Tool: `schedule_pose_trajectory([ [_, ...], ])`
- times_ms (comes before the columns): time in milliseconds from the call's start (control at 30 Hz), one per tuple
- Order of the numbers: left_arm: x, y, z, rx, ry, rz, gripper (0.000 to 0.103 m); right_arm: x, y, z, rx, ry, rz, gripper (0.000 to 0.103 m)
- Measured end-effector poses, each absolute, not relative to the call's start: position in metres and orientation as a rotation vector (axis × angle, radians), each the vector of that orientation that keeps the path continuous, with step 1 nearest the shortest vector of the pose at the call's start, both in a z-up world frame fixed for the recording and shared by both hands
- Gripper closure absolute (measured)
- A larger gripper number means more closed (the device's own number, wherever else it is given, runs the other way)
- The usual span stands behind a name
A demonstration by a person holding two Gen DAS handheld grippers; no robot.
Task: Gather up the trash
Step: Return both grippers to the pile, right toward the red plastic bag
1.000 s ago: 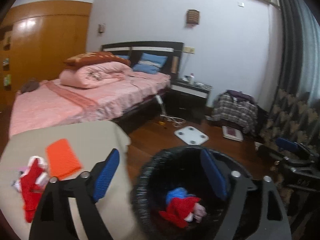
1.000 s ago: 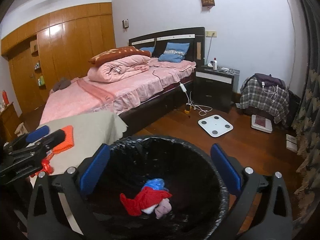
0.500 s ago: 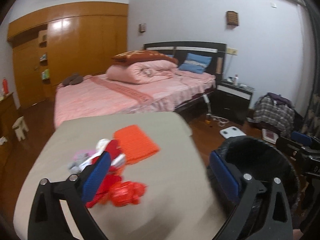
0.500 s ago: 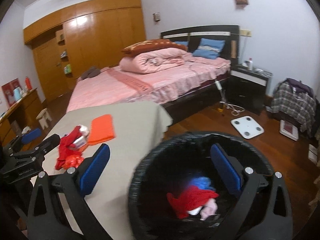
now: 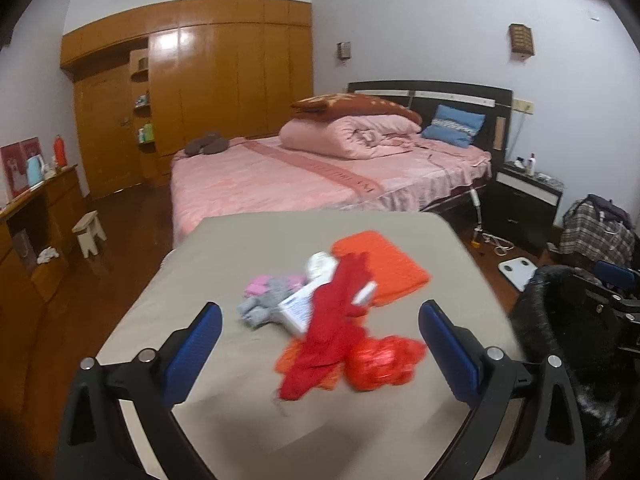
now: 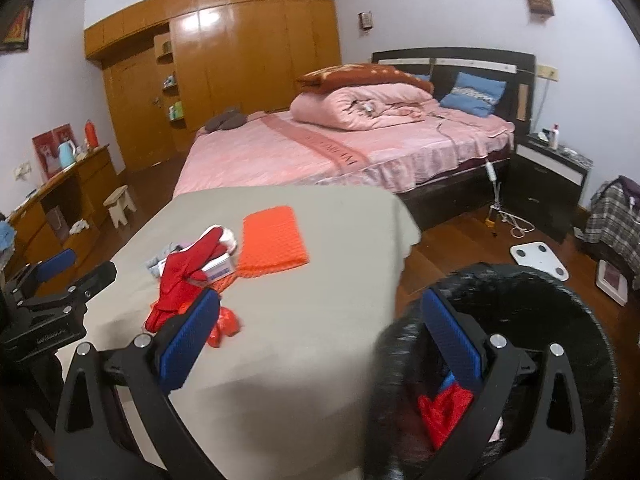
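Your left claw (image 5: 320, 332) gapes empty over the trash pile (image 5: 340, 320) on the table (image 5: 200, 264). Only your right claw (image 6: 320, 336), also released, shows red scraps (image 6: 444, 412) inside the bin (image 6: 576, 320) beside that table.

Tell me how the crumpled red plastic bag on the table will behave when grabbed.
The crumpled red plastic bag looks thin and glossy, so it is probably very light and will crush flat. It may slip between pads. The long red cloth lies against it and might drag along.
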State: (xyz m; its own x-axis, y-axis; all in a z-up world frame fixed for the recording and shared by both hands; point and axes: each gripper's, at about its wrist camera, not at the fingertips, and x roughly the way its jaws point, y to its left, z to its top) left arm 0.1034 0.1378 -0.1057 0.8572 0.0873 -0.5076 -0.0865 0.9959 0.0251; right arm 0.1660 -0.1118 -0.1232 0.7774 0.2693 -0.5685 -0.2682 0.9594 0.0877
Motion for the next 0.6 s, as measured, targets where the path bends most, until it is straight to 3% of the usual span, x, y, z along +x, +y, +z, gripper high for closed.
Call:
schedule_pose_trajectory([
  [600, 0.121, 0.197, -0.151, -0.007, 0.606, 0.157, 0.006, 0.201, -0.017, -0.182, -0.043, 0.71, 0.387, 0.005],
])
